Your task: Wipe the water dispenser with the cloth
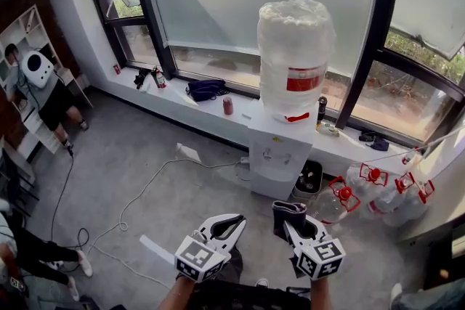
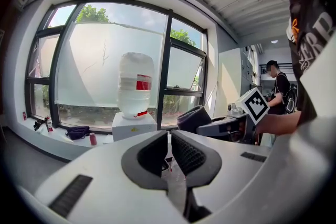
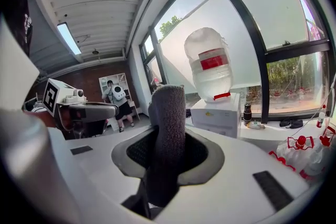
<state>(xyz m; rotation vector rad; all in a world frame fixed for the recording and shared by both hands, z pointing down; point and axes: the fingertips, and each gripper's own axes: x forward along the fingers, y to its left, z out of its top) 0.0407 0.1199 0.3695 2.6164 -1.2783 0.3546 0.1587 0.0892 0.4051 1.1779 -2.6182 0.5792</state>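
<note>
Up against the window ledge point(image 1: 218, 116), standing on the floor point(image 1: 145, 178): water dispenser point(image 1: 279, 170), white box, upright, taps point(image 1: 278, 154) facing us. Bottle point(image 1: 294, 54) is inverted on top, red label, looks film-wrapped. Long axis vertical for both.

Progress: approx zero, IMO. Cloth point(image 1: 285, 213) is well apart from the dispenser, bare floor between, no contact anywhere. Can't make out wiped vs unwiped areas on the box at this res. So cloth in hand = done; approach + the whole wipe = left.

Right tongs point(image 1: 299, 227): clamped on the cloth, which is dark grey and folded/rolled into a thick strip. Right gripper view agrees: cloth point(image 3: 169, 107) fills the gap between both pads. Cloth long axis runs along the tongs. Free end sticks out past the tips, pointing fwd toward the dispenser front, slightly up.

Left tongs point(image 1: 229, 223): narrow, holding nothing. In the left gripper view the left tongs point(image 2: 168, 139) show only a thin slit between the pads. They sit just beside the right ones, low in head view, also aimed at the dispenser.

Person point(image 1: 36, 83) in bkgd at far left, not involved.
</note>
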